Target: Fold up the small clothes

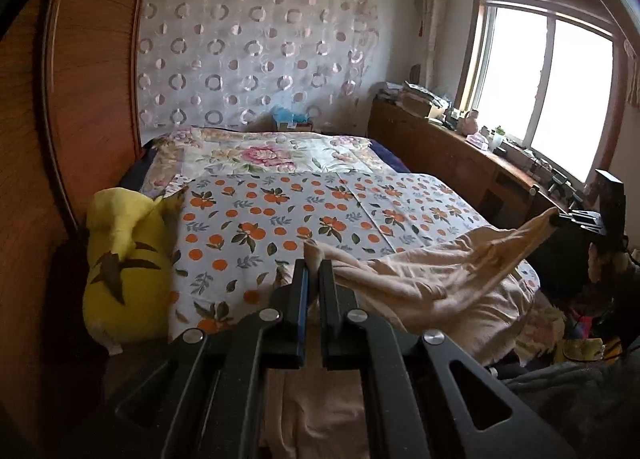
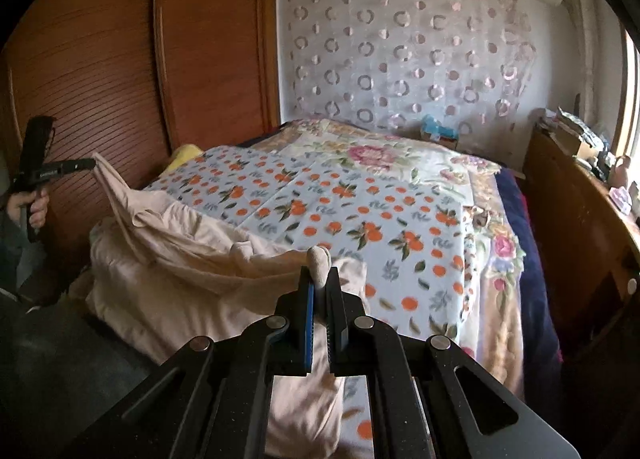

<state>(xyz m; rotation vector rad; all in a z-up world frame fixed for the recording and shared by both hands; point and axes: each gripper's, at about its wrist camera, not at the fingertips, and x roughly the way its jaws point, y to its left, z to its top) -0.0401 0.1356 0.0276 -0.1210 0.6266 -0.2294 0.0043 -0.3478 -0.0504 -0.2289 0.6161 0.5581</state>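
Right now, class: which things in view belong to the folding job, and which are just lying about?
Part of the job:
- beige garment, stretched between both tongs
- left tongs, shut on one corner
- right tongs, shut on another corner
- orange-print sheet, the work surface

Lying about:
- yellow plush toy
- floral quilt
- clutter on the sideboard

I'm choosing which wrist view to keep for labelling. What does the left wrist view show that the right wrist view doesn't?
Only the left wrist view: the yellow plush toy in full and the bright window.
Only the right wrist view: the hand holding the left gripper.
Both: the beige garment stretched between shut jaws, the orange-print sheet, and the circle-pattern curtain.
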